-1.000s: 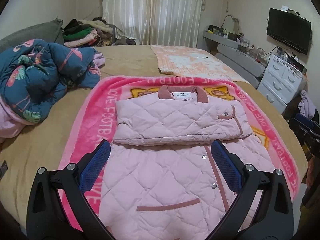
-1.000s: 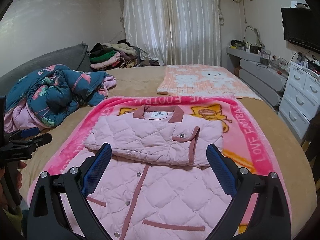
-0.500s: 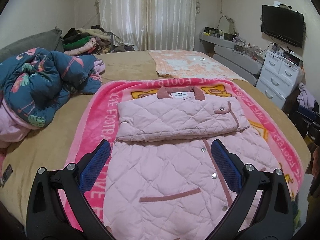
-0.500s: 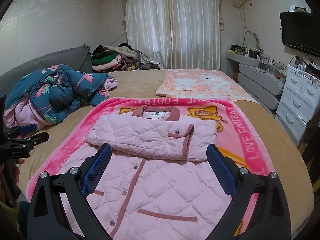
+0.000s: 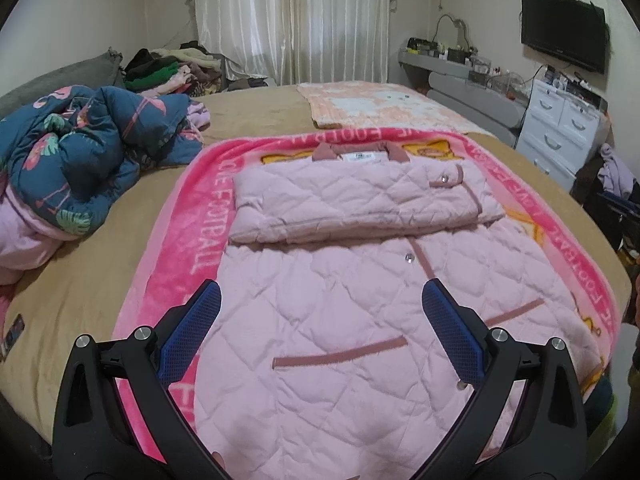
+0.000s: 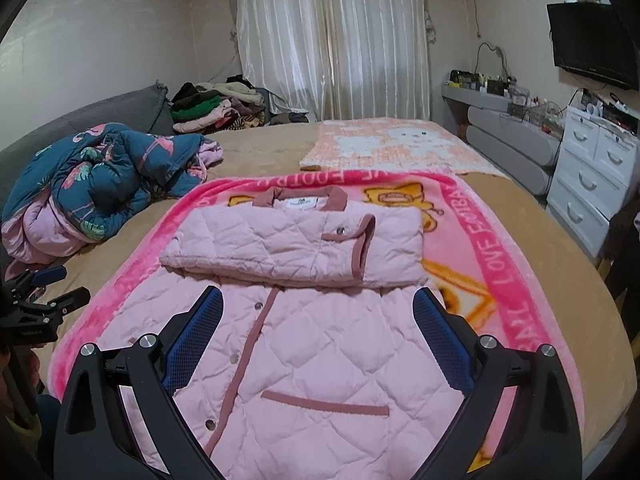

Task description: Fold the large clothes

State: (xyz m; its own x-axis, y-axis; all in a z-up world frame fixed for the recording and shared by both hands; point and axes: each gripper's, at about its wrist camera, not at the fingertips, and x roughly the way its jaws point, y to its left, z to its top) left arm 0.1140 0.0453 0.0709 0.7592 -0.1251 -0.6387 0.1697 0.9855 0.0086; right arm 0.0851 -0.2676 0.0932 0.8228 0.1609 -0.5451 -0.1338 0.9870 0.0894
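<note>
Both the left gripper (image 5: 320, 328) and right gripper (image 6: 318, 326) are gaping wide, holding nothing; the quilted pink jacket (image 5: 344, 320) is looking soft, puffy, light; its near hem corners are seeming the best hold.

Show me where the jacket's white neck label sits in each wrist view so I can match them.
Left wrist: the white neck label is upper centre, between the collar tips, above the folded sleeves.
Right wrist: the white neck label is just left of centre, upper half.
Shared landmark: the pink blanket under the jacket.

Both wrist views overlook the jacket (image 5: 360, 320) closely, probably side-by-side.
</note>
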